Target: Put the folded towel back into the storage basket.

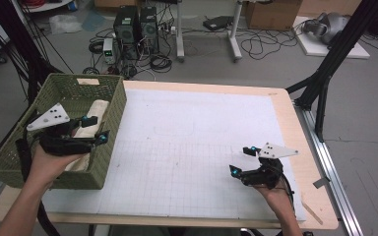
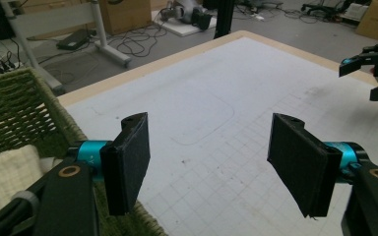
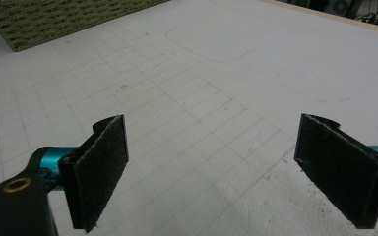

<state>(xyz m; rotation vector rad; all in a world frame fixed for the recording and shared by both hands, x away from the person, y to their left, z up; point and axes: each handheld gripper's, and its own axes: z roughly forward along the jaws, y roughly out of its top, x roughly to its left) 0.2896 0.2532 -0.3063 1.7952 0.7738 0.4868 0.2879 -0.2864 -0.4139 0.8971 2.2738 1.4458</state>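
Cream cloth in basket, just behind open, empty left claw; right claw open

The basket sits on the left edge of the tabletop, and a folded cloth lies inside it along its right wall. The left hand-held gripper hangs over the basket's right wall, just above the cloth. The right hand-held gripper is well to the right of the basket, above the mat that covers the tabletop, near its front edge.
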